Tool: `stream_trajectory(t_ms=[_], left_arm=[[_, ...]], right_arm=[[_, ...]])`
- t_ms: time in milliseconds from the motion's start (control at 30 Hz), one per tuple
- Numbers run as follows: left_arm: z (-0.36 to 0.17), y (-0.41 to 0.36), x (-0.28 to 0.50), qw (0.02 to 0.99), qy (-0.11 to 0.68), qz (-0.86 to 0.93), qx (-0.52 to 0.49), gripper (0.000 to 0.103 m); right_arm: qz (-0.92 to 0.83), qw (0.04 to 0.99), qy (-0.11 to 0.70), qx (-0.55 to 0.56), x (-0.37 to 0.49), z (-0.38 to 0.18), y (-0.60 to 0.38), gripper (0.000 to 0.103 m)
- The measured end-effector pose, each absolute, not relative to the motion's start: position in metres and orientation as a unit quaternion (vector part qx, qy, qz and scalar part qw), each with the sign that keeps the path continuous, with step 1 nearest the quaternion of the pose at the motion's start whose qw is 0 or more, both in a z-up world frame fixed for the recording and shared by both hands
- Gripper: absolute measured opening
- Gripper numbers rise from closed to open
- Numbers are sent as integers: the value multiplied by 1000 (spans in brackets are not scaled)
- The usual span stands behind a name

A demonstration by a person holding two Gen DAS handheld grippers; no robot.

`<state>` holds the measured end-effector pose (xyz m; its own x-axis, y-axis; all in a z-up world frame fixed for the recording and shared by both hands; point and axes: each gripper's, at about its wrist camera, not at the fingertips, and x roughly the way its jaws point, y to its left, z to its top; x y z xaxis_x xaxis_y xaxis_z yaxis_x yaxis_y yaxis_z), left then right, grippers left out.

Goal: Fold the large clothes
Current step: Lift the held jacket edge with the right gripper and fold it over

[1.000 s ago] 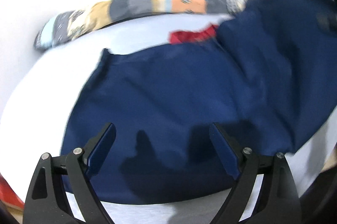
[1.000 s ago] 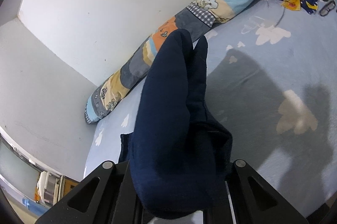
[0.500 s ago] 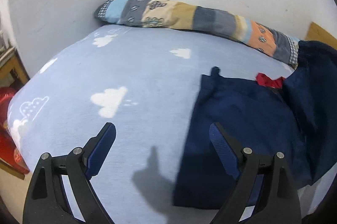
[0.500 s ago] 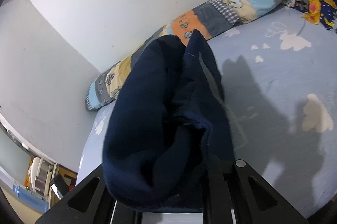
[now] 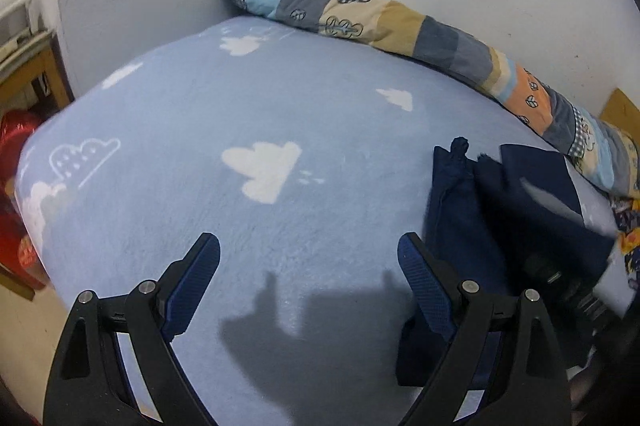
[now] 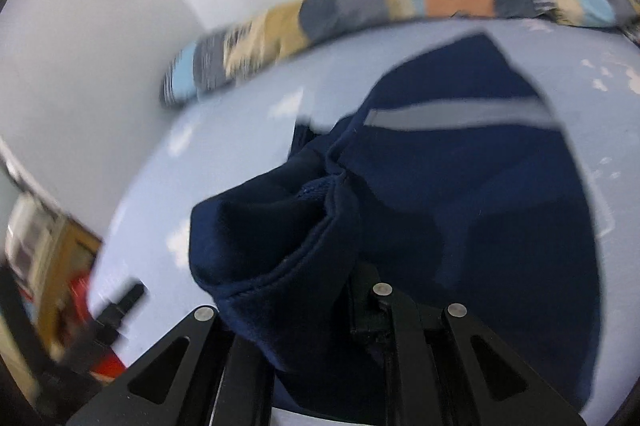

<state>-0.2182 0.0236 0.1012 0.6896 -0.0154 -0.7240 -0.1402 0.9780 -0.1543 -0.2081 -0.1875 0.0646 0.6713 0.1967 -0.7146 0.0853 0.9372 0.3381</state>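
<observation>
1. The dark navy soft top (image 6: 460, 186) lies on the light blue bed sheet with white clouds (image 5: 280, 106), near the long patchwork pillow (image 5: 400, 22).
2. The right tongs (image 6: 320, 302) pinch a bunched navy edge, carrying it over, probably mid-fold; the view is blurry.
3. The left tongs (image 5: 308, 262) are wide and empty, beside the top.
4. Next: lay the edge flat and let go.

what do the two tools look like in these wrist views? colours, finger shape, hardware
Left tool: black angular frame with triangular cut-outs, silver round pivot screws, and flat fingers faced with ribbed dark-blue pads. Right tool: the same black frame, triangular cut-outs and silver screws; its pads are hidden by cloth. No cables or markings show, and no sleeve or hand is in view.
</observation>
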Motion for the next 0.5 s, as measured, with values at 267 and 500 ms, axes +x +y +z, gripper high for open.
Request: stream_trajectory(t_ms=[267,500], left_arm=[[103,28,-219,913,392,27,-109,91],[102,33,-216,908,399,27,-124,92]], right_arm=[[46,919,345,185,-219,104,-181,11],[68,936,327,112,-230,118,-156,10]])
